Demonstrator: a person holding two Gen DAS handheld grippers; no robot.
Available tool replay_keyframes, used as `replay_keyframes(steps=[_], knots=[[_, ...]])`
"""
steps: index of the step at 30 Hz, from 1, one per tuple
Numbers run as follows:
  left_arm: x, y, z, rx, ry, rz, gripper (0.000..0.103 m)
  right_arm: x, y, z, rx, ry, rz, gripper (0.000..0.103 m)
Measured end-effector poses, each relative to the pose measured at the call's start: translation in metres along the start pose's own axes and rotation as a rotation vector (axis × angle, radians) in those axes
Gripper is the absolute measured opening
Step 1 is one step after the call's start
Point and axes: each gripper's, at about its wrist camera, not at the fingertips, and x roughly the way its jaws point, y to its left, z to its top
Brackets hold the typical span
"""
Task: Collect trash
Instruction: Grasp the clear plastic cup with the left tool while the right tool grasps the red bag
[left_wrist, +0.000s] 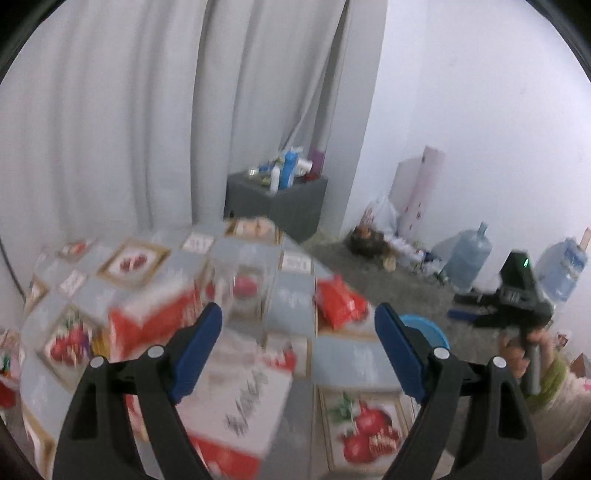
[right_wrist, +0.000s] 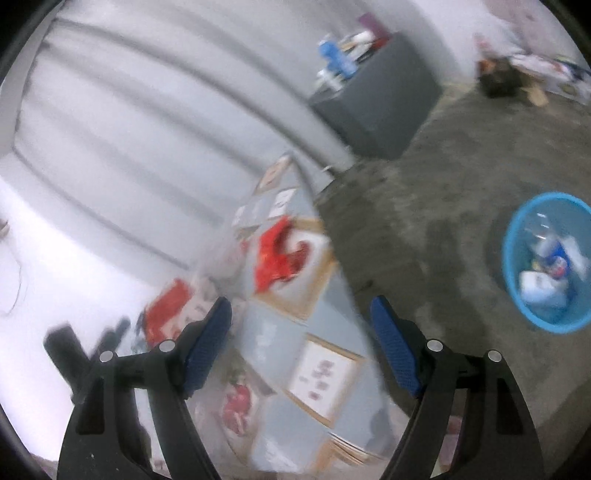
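You've got a blue basket (right_wrist: 517, 295), a red wrapper (right_wrist: 277, 254) on the worktop's (left_wrist: 291, 299) grey, fruit-patterned cloth, and blue pads on black tongs (left_wrist: 298, 332).

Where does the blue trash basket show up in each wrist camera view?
Left wrist: only the rim of the blue trash basket peeks out just behind the right-hand jaw, past the table's edge.
Right wrist: whole basket on the floor at the right edge, with trash inside.
Shared landmark: the dark grey cabinet by the curtain.
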Motion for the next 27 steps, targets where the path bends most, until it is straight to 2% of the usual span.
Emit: replay_keyframes(steps=[1,4,7,10,12,14,18,20,23,24,27], knots=[[0.005,0.004,0.011,0.027,-0.001,-0.038,0.084,0.007,0.008,0.002,-0.017,0.009,0.008,0.074],[0.029,0.016,0.04,0.104,0.014,0.009,0.085,0.028,0.019,0.008,-0.056,0.039,0.007,0.073],[0.068,0.024,0.064,0.142,0.08,0.026,0.084,0.045,0.023,0.018,-0.091,0.064,0.013,0.072],[0.111,0.024,0.073,0.188,0.18,0.068,0.084,0.067,0.025,0.03,-0.083,0.087,0.032,0.071],[0.14,0.027,0.072,0.209,0.244,0.095,0.082,0.081,0.023,0.036,-0.071,0.103,0.041,0.071],[0.163,0.027,0.066,0.227,0.306,0.143,0.075,0.095,0.023,0.04,-0.07,0.126,0.049,0.07],[0.203,0.031,0.052,0.254,0.422,0.23,0.068,0.122,0.021,0.042,-0.071,0.182,0.021,0.068],[0.217,0.032,0.047,0.265,0.461,0.253,0.063,0.134,0.017,0.041,-0.063,0.206,0.003,0.065],[0.235,0.033,0.039,0.308,0.51,0.311,0.054,0.138,0.016,0.042,-0.074,0.197,0.008,0.062],[0.238,0.034,0.037,0.319,0.517,0.331,0.054,0.137,0.016,0.042,-0.076,0.196,0.003,0.058],[0.249,0.041,0.034,0.327,0.536,0.379,0.038,0.14,0.016,0.039,-0.085,0.208,-0.008,0.041]])
